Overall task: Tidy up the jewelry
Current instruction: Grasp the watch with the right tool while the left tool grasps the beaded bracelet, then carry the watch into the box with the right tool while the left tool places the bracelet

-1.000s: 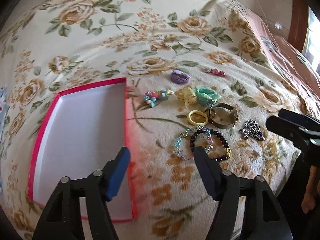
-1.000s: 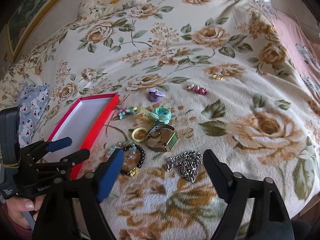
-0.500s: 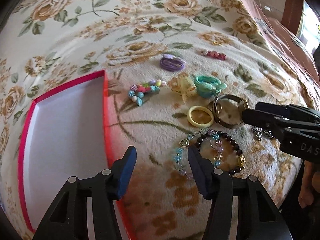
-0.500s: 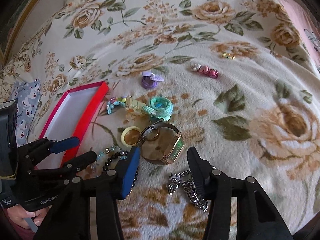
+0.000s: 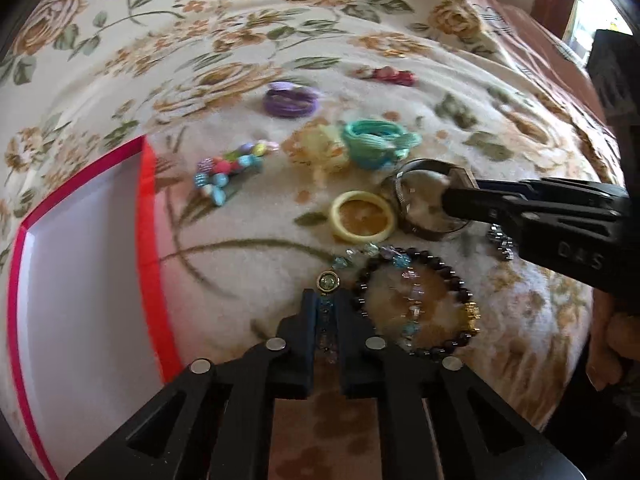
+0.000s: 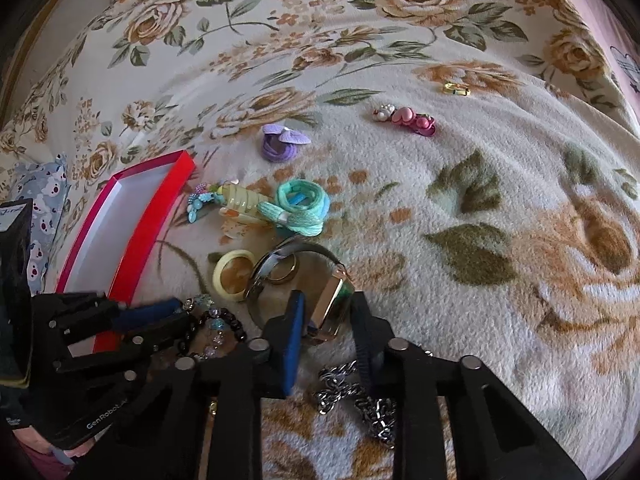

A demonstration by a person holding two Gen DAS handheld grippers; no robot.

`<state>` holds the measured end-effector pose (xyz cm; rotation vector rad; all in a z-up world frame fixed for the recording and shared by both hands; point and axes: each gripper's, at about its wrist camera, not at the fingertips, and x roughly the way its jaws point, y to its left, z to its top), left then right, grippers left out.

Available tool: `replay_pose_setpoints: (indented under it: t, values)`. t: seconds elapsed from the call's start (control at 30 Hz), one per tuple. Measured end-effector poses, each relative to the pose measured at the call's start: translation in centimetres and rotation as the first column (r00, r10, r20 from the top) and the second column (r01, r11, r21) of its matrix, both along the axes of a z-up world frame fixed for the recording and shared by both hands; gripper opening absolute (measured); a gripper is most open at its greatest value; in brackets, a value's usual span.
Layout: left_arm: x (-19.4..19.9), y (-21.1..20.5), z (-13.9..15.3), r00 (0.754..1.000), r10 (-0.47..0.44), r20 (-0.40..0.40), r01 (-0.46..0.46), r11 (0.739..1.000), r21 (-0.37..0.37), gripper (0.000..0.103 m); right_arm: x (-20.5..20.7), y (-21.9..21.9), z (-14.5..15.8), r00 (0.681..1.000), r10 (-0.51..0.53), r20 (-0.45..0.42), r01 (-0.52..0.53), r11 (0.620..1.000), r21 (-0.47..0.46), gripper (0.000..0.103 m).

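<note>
Jewelry lies on a floral blanket beside an open red box (image 5: 150,216) with a white inside. My left gripper (image 5: 326,300) is shut on the light blue bead bracelet (image 5: 362,250), which overlaps a dark bead bracelet (image 5: 452,268). My right gripper (image 6: 326,312) is shut on the face of the gold wristwatch (image 6: 332,306); it also shows in the left wrist view (image 5: 456,200). A yellow ring (image 5: 362,216), a silver chain (image 6: 360,404), a teal hair tie (image 5: 376,142), a purple hair tie (image 5: 290,100), a colourful bead clip (image 5: 230,168) and a pink clip (image 6: 408,118) lie around.
A small gold clasp (image 6: 456,88) lies far back on the blanket. A blue patterned cloth (image 6: 38,208) sits left of the red box (image 6: 132,232). The blanket (image 6: 480,220) stretches to the right with no jewelry on it.
Both grippers moved forward and down and closed: the left onto the light blue bead bracelet, the right onto the watch face.
</note>
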<state>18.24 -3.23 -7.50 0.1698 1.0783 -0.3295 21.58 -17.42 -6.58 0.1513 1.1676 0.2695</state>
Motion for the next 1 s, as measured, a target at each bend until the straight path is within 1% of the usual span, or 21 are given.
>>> replay_pose_setpoints:
  t: [0.07, 0.17, 0.37, 0.73, 1.0]
  values:
    - [-0.1, 0.2, 0.1, 1.000, 0.000, 0.006, 0.000, 1.000, -0.024, 0.007, 0.0, -0.2, 0.1, 1.000, -0.002, 0.007, 0.002, 1.000, 0.000, 0.011]
    - [-0.3, 1.6, 0.6, 1.000, 0.030, -0.010, -0.031, 0.994, -0.107, 0.007, -0.1, -0.2, 0.6, 1.000, 0.003, 0.020, -0.003, 1.000, -0.003, 0.007]
    - [-1.6, 3.6, 3.0, 0.996, 0.081, 0.029, -0.074, 0.977, -0.200, 0.007, -0.5, 0.1, 1.8, 0.999, 0.017, 0.045, -0.018, 1.000, 0.008, 0.007]
    - [-4.8, 5.8, 6.9, 0.986, 0.130, 0.102, -0.099, 0.959, -0.265, 0.007, -1.2, 2.0, 3.9, 0.995, 0.061, 0.083, -0.061, 0.998, 0.006, 0.007]
    - [-6.7, 8.1, 9.3, 0.974, 0.172, 0.149, -0.123, 0.949, -0.290, 0.007, -1.1, 4.1, 5.1, 0.989, 0.100, 0.106, -0.103, 0.995, 0.017, 0.007]
